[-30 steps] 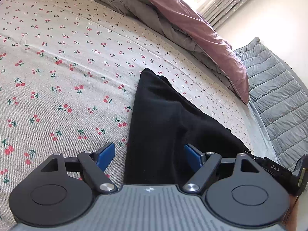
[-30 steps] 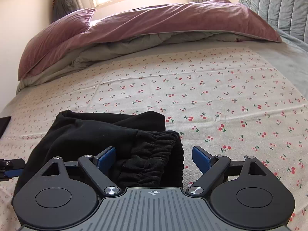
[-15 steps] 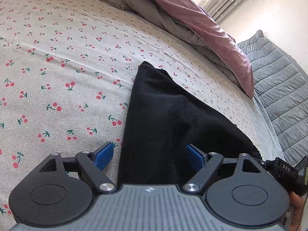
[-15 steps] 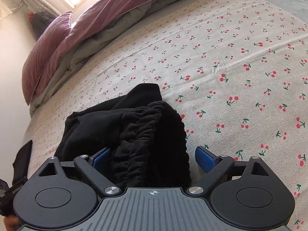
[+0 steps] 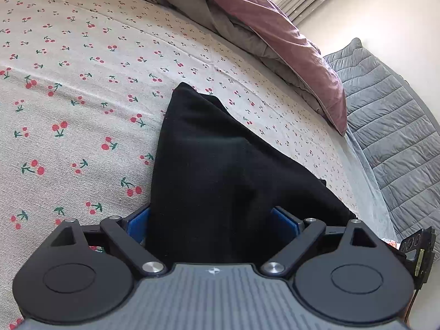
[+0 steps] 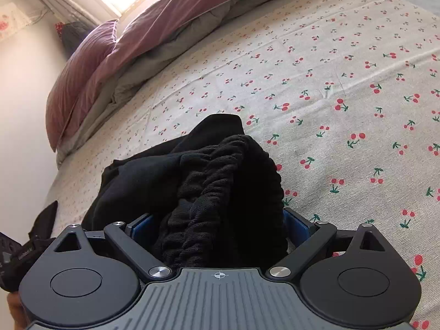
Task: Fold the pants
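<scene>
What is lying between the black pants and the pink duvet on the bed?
Nothing but bare cherry-print sheet separates the black pants from the pink duvet; both wrist views show it.

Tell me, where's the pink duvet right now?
The pink duvet lies bunched along the far edge of the bed, beyond the cherry-print sheet and the black pants, under the bright window.

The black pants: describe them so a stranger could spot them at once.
On the bed, the cherry-print sheet lies below a mauve duvet. The black pants sit bunched on that sheet, the only dark thing there, with a gathered elastic waistband.
</scene>
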`<state>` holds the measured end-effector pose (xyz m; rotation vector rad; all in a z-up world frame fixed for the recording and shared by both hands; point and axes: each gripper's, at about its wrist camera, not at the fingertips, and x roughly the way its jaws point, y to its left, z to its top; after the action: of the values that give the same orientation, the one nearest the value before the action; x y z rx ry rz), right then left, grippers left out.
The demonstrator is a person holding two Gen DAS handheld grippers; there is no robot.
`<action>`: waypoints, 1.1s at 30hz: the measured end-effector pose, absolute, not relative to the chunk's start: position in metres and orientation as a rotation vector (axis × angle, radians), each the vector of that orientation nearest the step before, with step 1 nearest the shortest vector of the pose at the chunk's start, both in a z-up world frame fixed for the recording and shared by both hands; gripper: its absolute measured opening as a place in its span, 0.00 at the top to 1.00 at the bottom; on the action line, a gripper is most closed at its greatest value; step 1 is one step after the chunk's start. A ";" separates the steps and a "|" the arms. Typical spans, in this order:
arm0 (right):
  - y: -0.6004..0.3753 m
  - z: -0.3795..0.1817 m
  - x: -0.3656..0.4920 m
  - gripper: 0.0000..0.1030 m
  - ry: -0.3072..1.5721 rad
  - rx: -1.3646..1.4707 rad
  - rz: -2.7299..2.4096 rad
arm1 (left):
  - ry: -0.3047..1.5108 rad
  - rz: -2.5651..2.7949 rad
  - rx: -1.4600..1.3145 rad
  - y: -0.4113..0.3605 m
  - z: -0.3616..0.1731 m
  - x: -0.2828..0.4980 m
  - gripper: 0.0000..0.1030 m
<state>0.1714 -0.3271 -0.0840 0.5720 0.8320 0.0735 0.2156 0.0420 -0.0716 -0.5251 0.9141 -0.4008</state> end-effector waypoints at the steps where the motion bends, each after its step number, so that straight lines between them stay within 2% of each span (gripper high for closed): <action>1: -0.320 -0.084 0.172 0.23 0.817 0.529 0.059 | 0.900 -0.391 -0.515 0.040 -0.071 0.215 0.16; 2: -0.310 -0.083 0.173 0.34 0.799 0.480 0.041 | 0.886 -0.375 -0.496 0.038 -0.070 0.213 0.28; 3: -0.305 -0.082 0.173 0.43 0.791 0.459 0.033 | 0.882 -0.365 -0.471 0.037 -0.069 0.213 0.36; 4: -0.300 -0.077 0.171 0.51 0.778 0.441 0.027 | 0.879 -0.359 -0.445 0.036 -0.067 0.212 0.51; 5: -0.298 -0.074 0.170 0.53 0.771 0.433 0.023 | 0.872 -0.358 -0.436 0.037 -0.066 0.212 0.64; 7: -0.297 -0.070 0.168 0.60 0.759 0.441 0.018 | 0.857 -0.375 -0.465 0.043 -0.063 0.210 0.70; 12: -0.288 -0.053 0.161 0.66 0.672 0.396 0.032 | 0.793 -0.353 -0.383 0.035 -0.052 0.201 0.73; 15: -0.283 -0.041 0.165 0.67 0.622 0.360 0.073 | 0.749 -0.359 -0.436 0.047 -0.037 0.201 0.73; 19: -0.277 -0.022 0.181 0.68 0.565 0.345 0.141 | 0.622 -0.328 -0.365 0.058 -0.007 0.206 0.73; 23: -0.252 -0.007 0.215 0.68 0.559 0.278 0.191 | 0.623 -0.281 -0.403 0.081 -0.006 0.229 0.73; 27: -0.234 -0.019 0.257 0.68 0.622 0.250 0.198 | 0.669 -0.249 -0.369 0.085 -0.040 0.253 0.72; 29: -0.230 -0.041 0.275 0.68 0.694 0.232 0.170 | 0.741 -0.225 -0.391 0.087 -0.061 0.263 0.67; 33: -0.243 -0.073 0.283 0.65 0.738 0.288 0.157 | 0.743 -0.216 -0.363 0.082 -0.061 0.265 0.64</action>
<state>0.2834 -0.2427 -0.0725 0.2877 0.7376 0.1575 0.2647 0.0820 -0.0614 -0.3633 0.7427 -0.2159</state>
